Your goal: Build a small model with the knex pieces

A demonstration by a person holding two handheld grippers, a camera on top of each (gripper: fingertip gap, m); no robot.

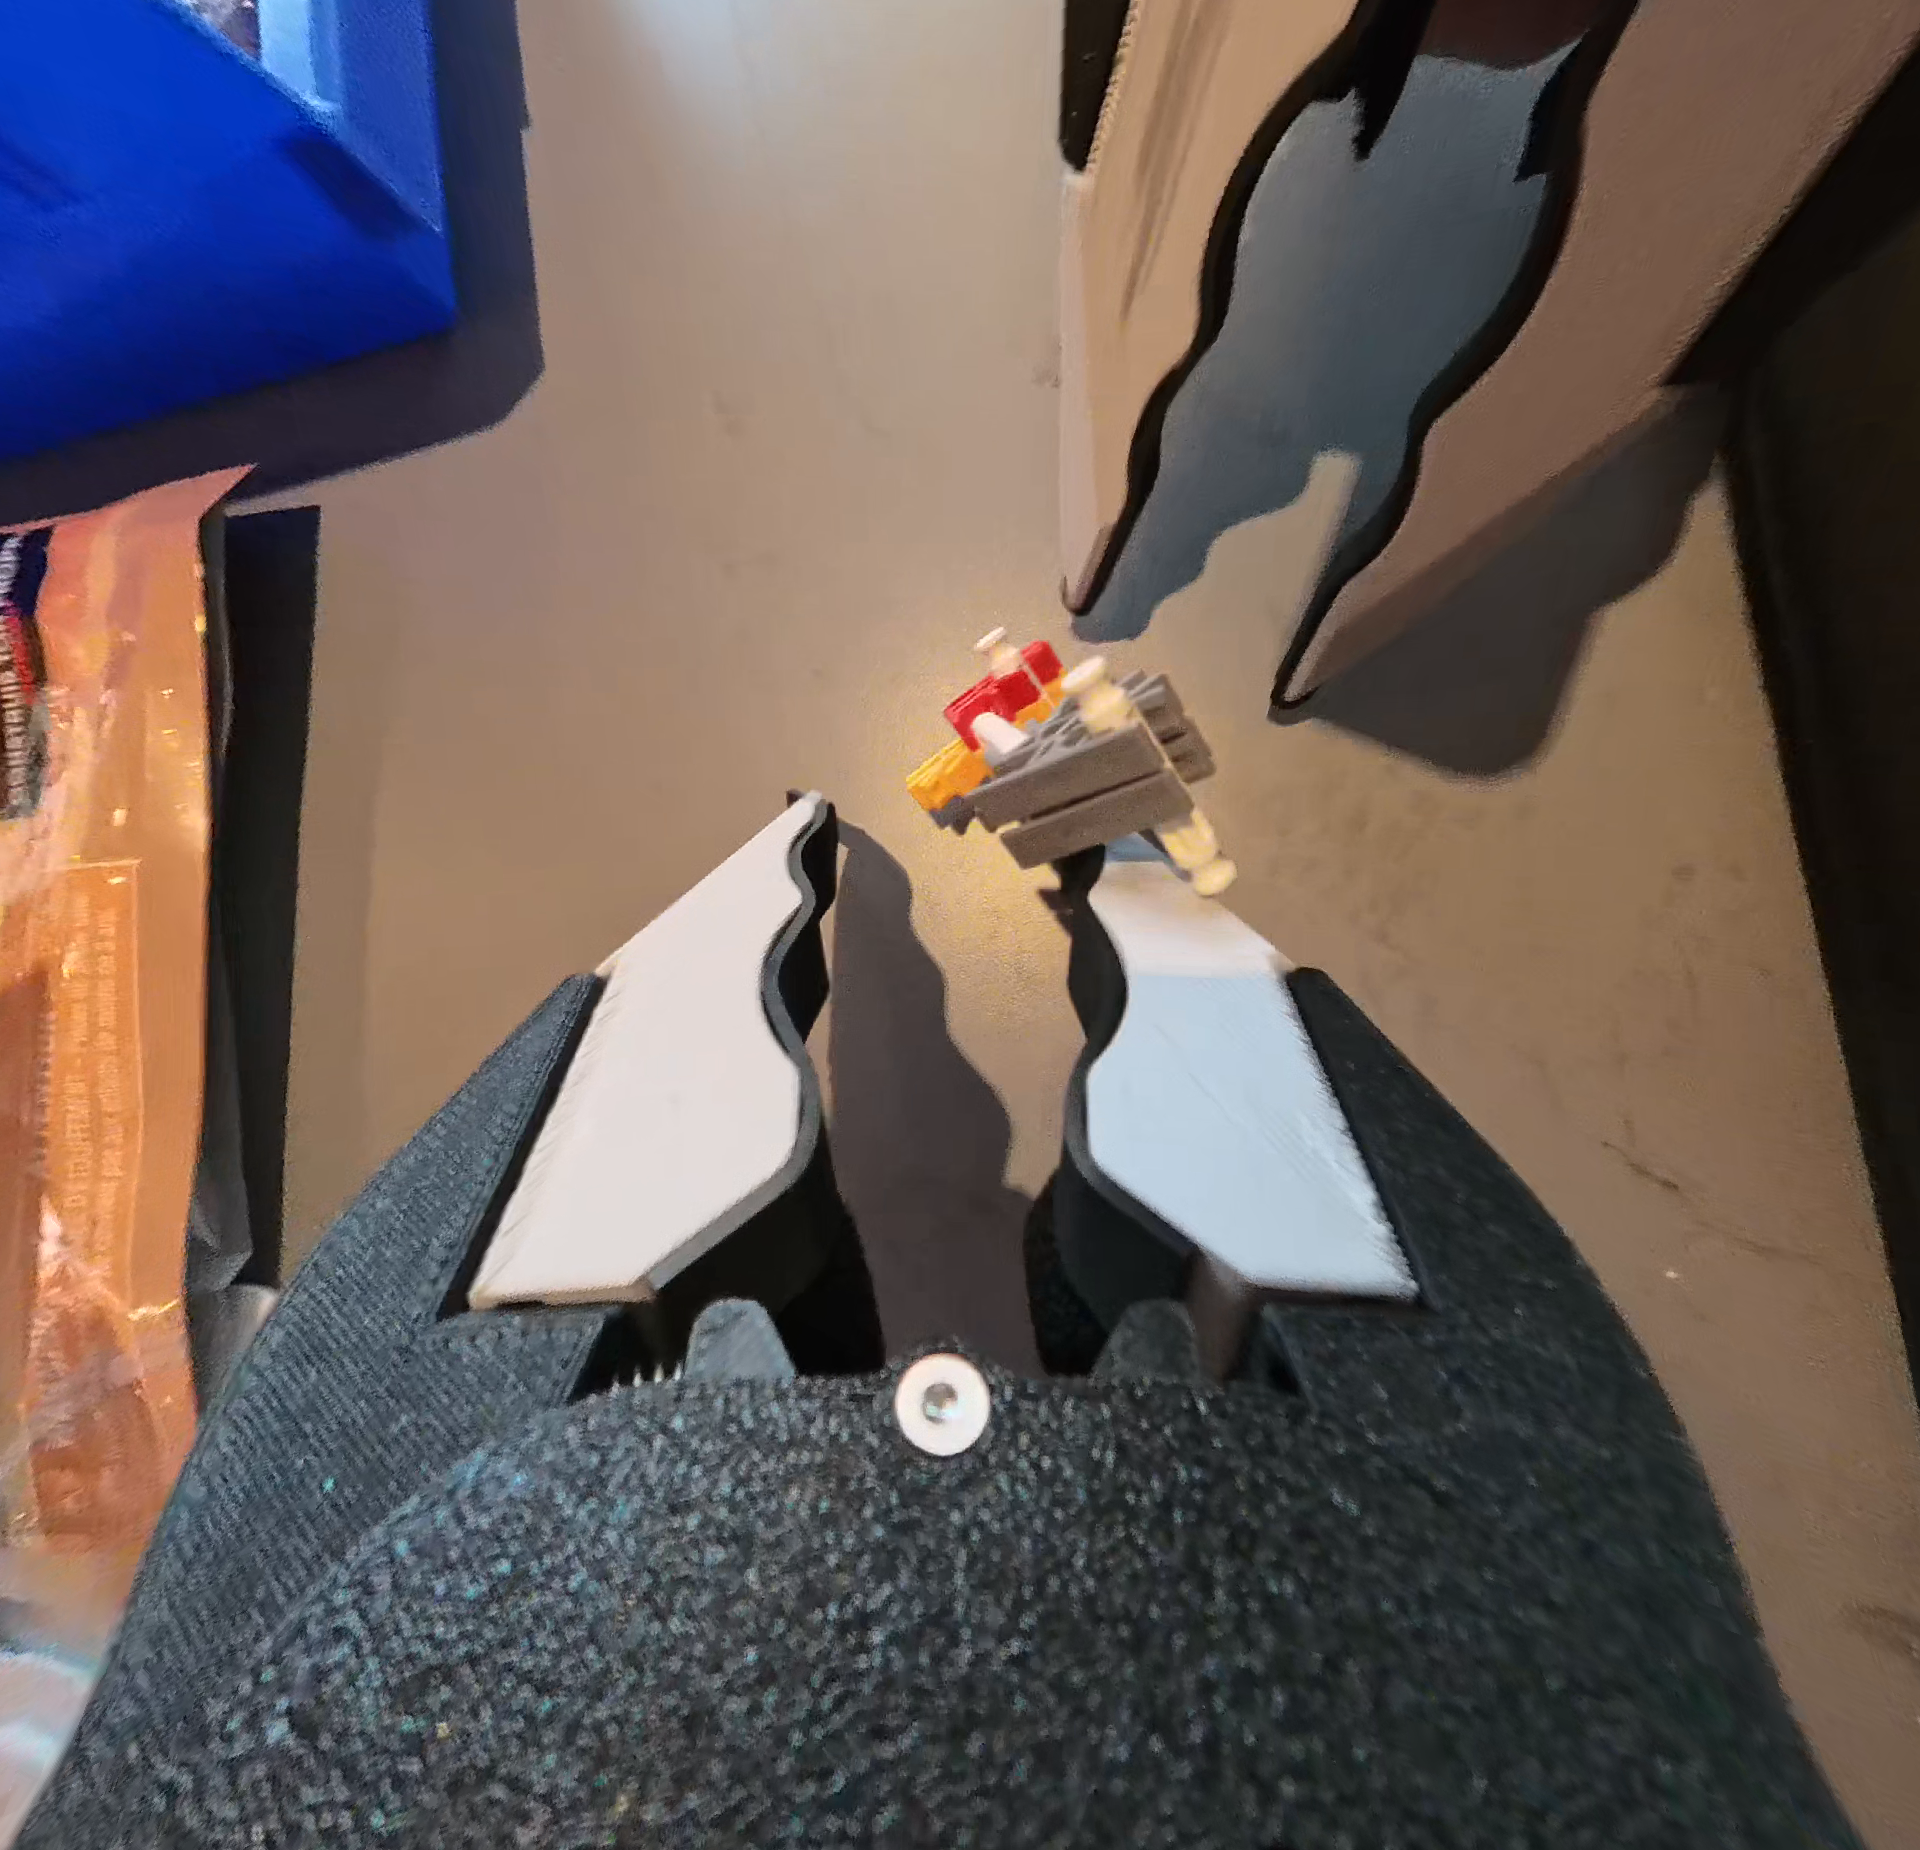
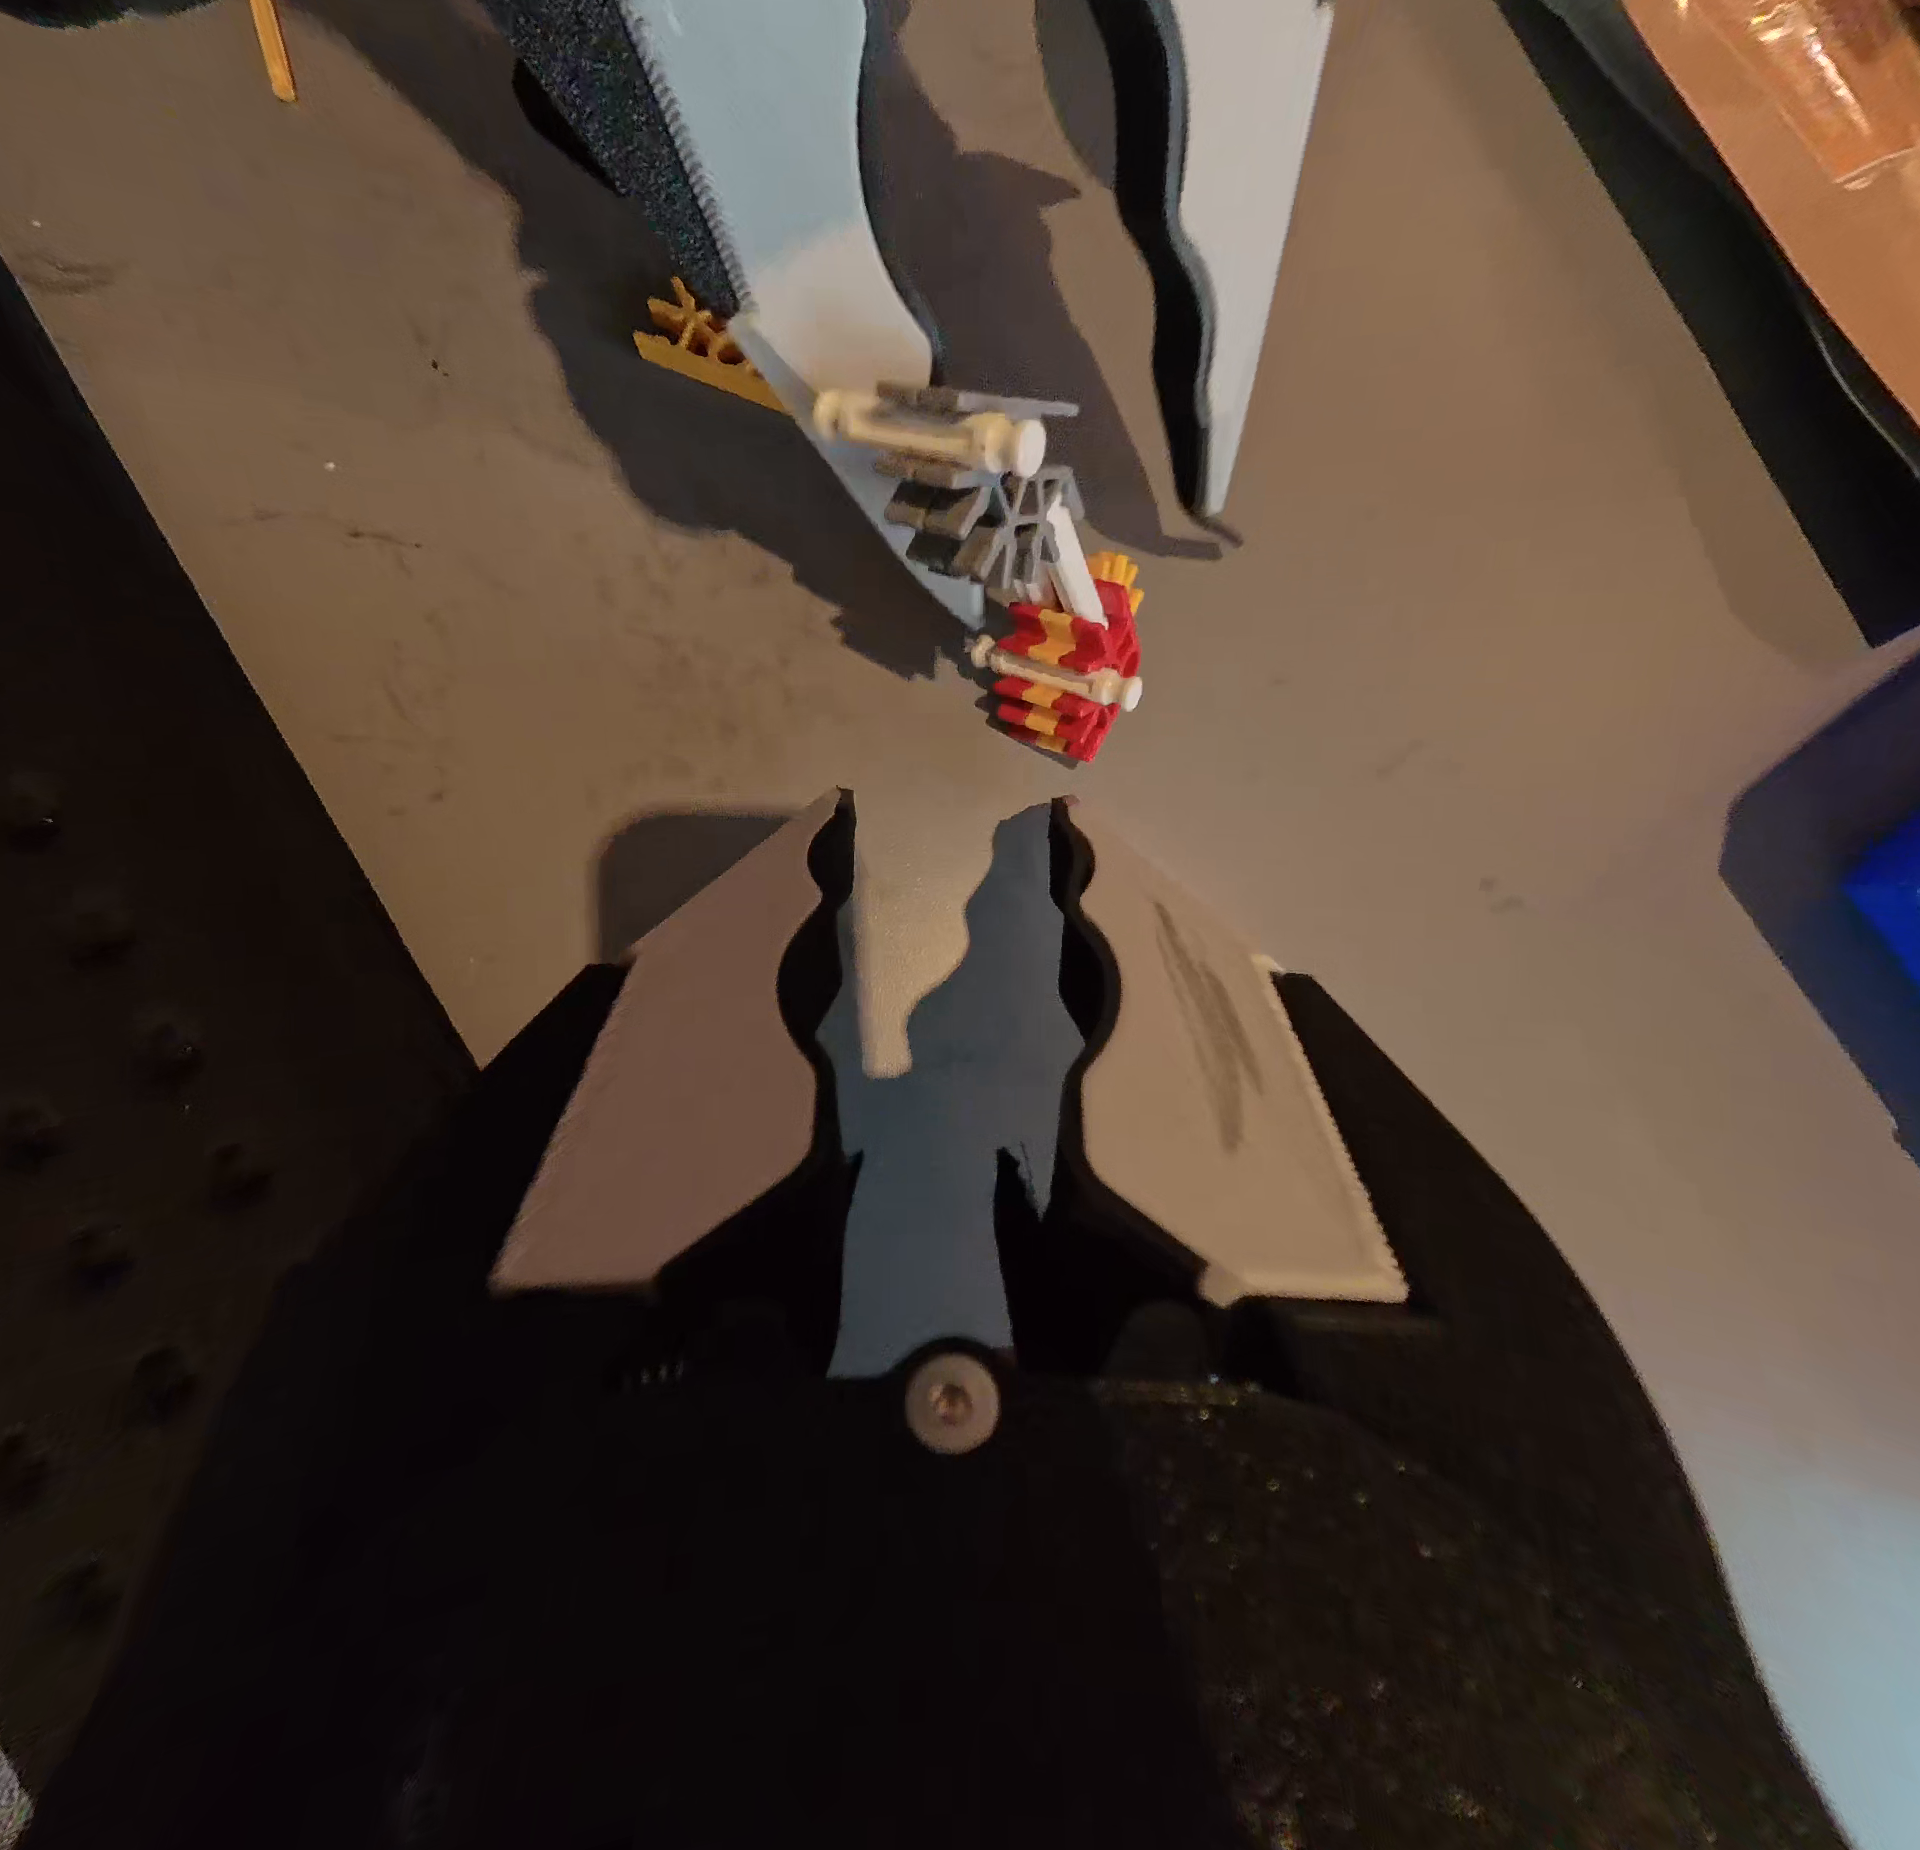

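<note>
Left gripper (image 1: 951,844), black textured body with pale grey wavy-edged fingers, spread wide and pinching nothing; right-hand fingertip (image 1: 1132,891) touching or just under the grey end of a small built cluster of grey, red and yellow plastic construction connectors with cream-white rods (image 1: 1070,761). Cluster resting on a tan matte tabletop (image 1: 727,398), grey connectors nearest the left gripper, red and yellow ones on the far side. Seen from the right wrist view, same cluster (image 2: 1023,564) with its red-and-yellow stack toward the camera and one cream rod lying across the grey part at the far end. Whether the left fingertip bears the cluster's weight or merely touches it: cannot tell.

Right gripper (image 2: 951,808), same build, in shadow, likewise spread apart and empty, tips hovering just short of the red-and-yellow end, not touching. In the left wrist view, reaching in from the upper right (image 1: 1184,657), blurred, near the cluster.

Around: a blue plastic bin (image 1: 208,190) at the upper left of the left view; an orange-tinted clear plastic bag (image 1: 94,917) below it; a loose yellow lattice connector (image 2: 696,346) lying flat behind the left gripper's finger; a thin yellow rod (image 2: 270,39) on the table far off.
</note>
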